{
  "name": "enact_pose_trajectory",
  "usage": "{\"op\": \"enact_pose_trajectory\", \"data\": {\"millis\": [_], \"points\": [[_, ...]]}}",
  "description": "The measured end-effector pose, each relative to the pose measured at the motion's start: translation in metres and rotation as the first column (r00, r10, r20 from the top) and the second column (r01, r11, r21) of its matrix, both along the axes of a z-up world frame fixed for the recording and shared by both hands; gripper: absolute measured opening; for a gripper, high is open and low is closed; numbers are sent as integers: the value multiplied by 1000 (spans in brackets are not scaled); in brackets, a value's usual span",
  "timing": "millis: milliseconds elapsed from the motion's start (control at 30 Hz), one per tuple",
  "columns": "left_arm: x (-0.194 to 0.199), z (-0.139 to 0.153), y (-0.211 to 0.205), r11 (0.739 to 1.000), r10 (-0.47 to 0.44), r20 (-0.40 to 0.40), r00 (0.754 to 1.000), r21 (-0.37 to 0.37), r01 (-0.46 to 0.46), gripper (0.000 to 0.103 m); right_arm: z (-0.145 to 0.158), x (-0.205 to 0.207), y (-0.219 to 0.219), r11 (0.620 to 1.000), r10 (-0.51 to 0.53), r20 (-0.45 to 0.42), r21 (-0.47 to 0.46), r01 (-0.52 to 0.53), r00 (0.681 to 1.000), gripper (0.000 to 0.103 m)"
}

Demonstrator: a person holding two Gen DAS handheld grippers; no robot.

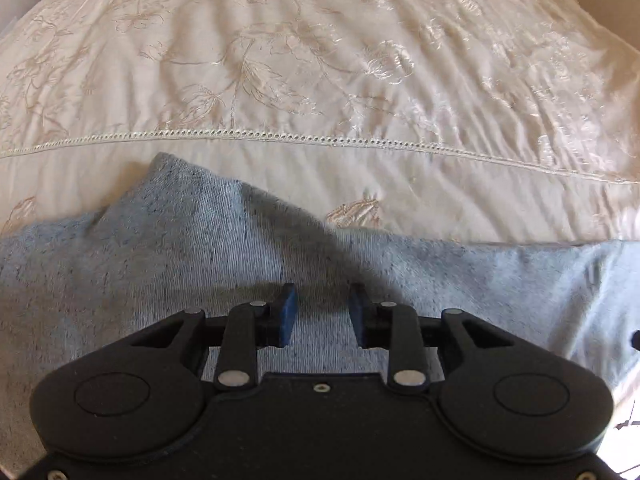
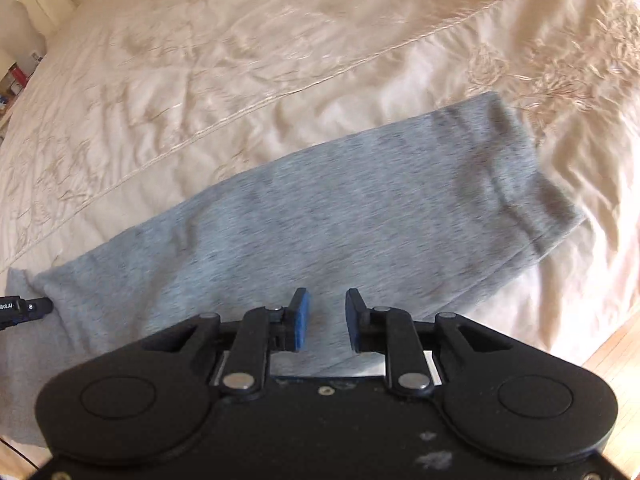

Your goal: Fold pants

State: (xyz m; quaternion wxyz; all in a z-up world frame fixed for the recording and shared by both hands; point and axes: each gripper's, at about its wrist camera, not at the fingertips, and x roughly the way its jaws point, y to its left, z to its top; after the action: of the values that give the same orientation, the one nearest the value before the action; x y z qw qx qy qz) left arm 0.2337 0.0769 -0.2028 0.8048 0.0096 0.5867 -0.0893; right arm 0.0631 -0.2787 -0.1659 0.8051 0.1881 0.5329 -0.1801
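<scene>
Just a bed underneath

Cream bedspread (image 1: 320,60) with floral embroidery and an eyelet trim band (image 1: 280,136), plus wood floor (image 2: 616,352) at the corner.

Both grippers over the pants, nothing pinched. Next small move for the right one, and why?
Probably ease the right gripper toward the cuff end of the grey pants and pinch there. Its jaws stand open with nothing between them, the leg lies flat along the bedspread, and the cuff is the free end to fold over. The left gripper is open too.
</scene>
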Motion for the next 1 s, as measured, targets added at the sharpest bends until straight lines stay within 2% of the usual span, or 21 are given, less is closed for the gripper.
{"op": "enact_pose_trajectory", "data": {"millis": [67, 133, 200, 300, 367, 467, 567, 700, 833, 1000], "points": [[18, -14, -3, 999, 32, -13, 999, 34, -31, 42, 3, -10, -35, 1000, -30, 1, -6, 30, 1000, 23], [25, -10, -1, 996, 90, 22, 996, 29, -90, 43, 11, -23, -66, 999, -54, 25, -3, 54, 998, 23], [31, -4, -3, 988, 138, 36, 990, 69, -140, 42, 15, -31, -92, 997, -78, 42, 12, 78, 996, 25], [23, 10, -7, 964, 222, 80, 972, 128, -231, 40, 17, -49, -131, 989, -130, 48, 72, 127, 990, 30], [8, 22, -13, 958, 250, 103, 963, 114, -261, 40, 15, -61, -148, 981, -166, 48, 114, 159, 985, 31], [-20, 37, -33, 965, 227, 130, 965, 107, -241, 40, 5, -72, -160, 960, -224, 50, 184, 211, 973, 33], [-44, 40, -60, 980, 159, 123, 980, 100, -172, 40, -10, -78, -160, 940, -259, 41, 240, 243, 965, 34], [-65, 26, -91, 994, 81, 23, 996, 76, -82, 40, -26, -80, -163, 911, -312, 39, 294, 288, 949, 36], [-83, 9, -112, 996, 44, -68, 997, 77, -38, 40, -35, -77, -174, 889, -358, 65, 329, 318, 932, 37], [-88, 2, -119, 994, 38, -98, 994, 101, -28, 40, -37, -70, -186, 872, -393, 77, 348, 344, 916, 38]]}}
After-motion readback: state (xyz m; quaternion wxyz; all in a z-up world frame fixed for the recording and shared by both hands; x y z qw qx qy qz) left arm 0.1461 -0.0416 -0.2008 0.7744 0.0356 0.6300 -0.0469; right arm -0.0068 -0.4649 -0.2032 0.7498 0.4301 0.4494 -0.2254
